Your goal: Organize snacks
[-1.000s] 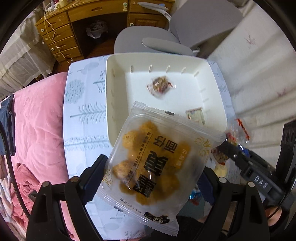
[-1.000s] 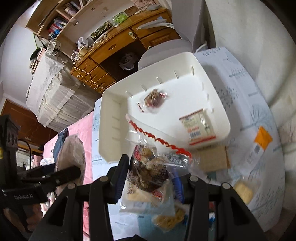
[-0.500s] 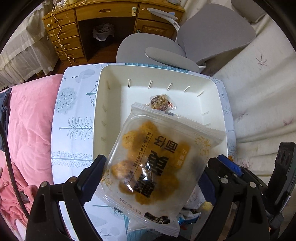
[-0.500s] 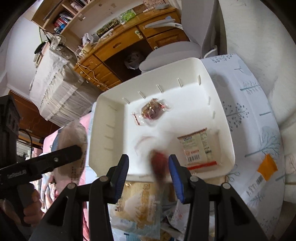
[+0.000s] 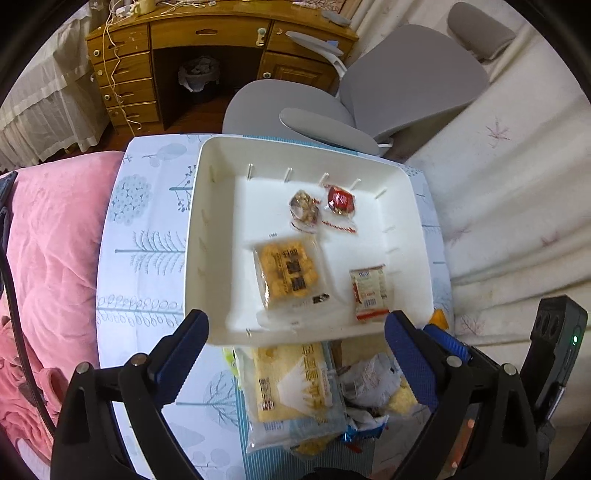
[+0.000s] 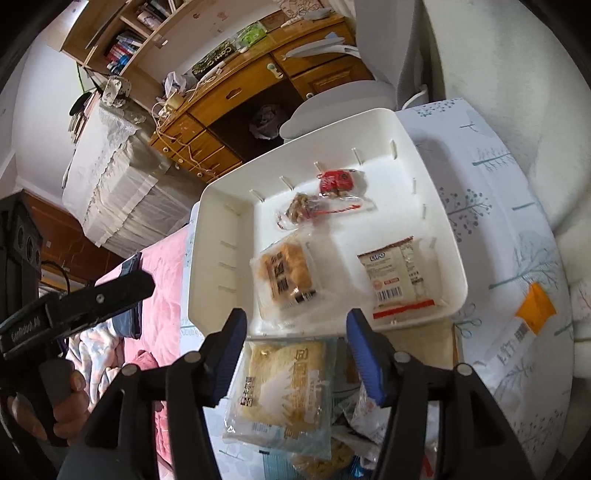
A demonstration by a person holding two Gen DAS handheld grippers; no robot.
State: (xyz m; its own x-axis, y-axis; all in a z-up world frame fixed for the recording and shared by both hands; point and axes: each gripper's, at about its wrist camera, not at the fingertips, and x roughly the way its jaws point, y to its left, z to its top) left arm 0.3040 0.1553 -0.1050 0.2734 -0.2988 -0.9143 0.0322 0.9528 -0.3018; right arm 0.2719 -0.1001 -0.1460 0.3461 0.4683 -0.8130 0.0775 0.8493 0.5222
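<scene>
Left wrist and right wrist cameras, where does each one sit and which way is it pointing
Left wrist: sits on the left gripper, looking forward and down at the white tray with four snack packets; its own open fingers show, and the right gripper at the right edge.
Right wrist: sits on the right gripper, facing the tray from the other side; its open fingers show, plus the left gripper.
Shared: tray, packets, loose snack pile, wooden desk.

On the table [image 5: 140, 280]: a tray [image 5: 207, 236], holding a biscuit pack [image 5: 286, 271] near its front, a sachet [image 5: 369, 291] to the right, two small wrapped snacks [image 5: 321, 208] side by side behind. Just before the tray, heaped packets [image 5: 295, 387]; beyond the table, a chair [image 5: 295, 107] and a desk [image 5: 207, 33].
</scene>
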